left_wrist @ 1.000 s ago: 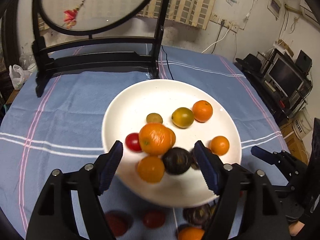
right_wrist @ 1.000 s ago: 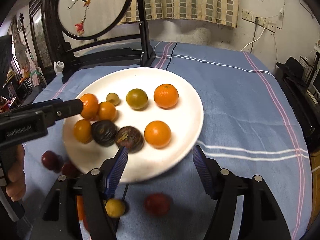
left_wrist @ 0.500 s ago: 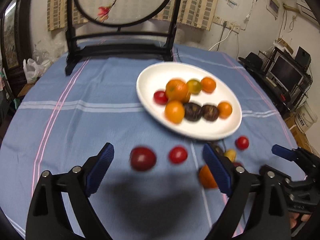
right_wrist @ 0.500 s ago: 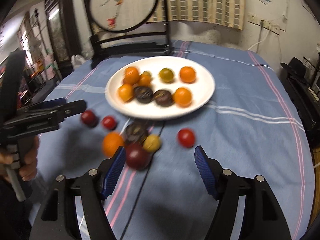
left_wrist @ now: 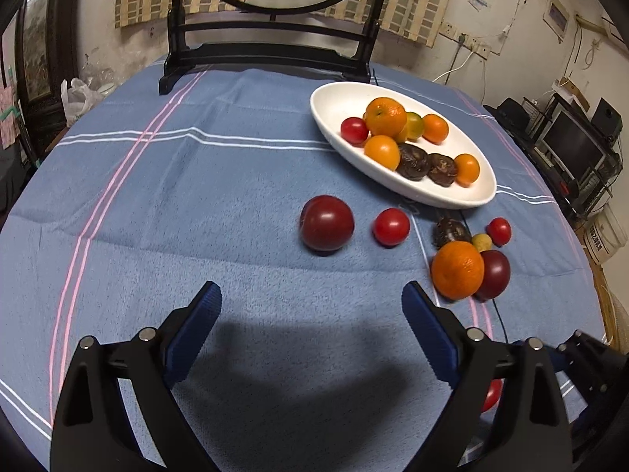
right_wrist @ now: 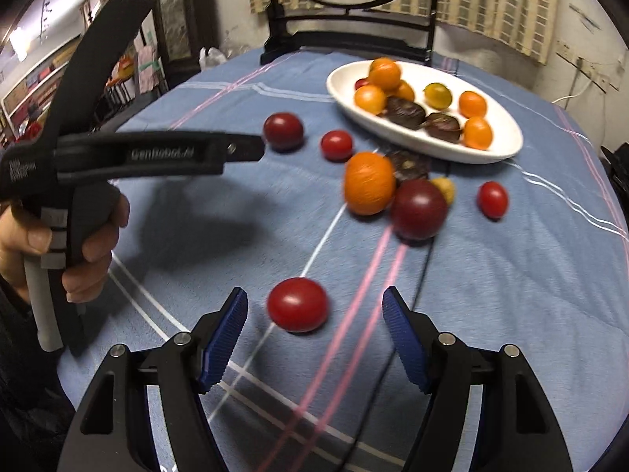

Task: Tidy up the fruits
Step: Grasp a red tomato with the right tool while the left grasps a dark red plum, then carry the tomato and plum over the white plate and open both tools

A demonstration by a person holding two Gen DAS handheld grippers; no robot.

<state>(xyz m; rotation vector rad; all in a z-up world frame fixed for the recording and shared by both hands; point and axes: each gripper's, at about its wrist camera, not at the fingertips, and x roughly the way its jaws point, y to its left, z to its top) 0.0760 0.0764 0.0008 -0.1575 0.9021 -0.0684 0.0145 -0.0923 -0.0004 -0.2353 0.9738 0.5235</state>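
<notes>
Blue striped cloth [left_wrist: 165, 204] covers the round table, with a white plate [left_wrist: 342, 98] at the far right and loose fruit just beside its near rim. Left gripper [left_wrist: 310, 334] has just been spreading its jaws and holds nothing. Right gripper [right_wrist: 314, 338] is released too, a red tomato [right_wrist: 297, 305] lying just ahead of its tips, untouched.

Round fruit on soft cloth may roll off if a fingertip nudges it sideways, and the piled oranges on the plate could tumble when another piece lands.

Plate: about four oranges, two dark wrinkled fruits, one red tomato, one greenish one. Cloth: three small red tomatoes, two dark plums [left_wrist: 326, 223], one orange [left_wrist: 458, 270], one dark wrinkled fruit, one small yellow one
</notes>
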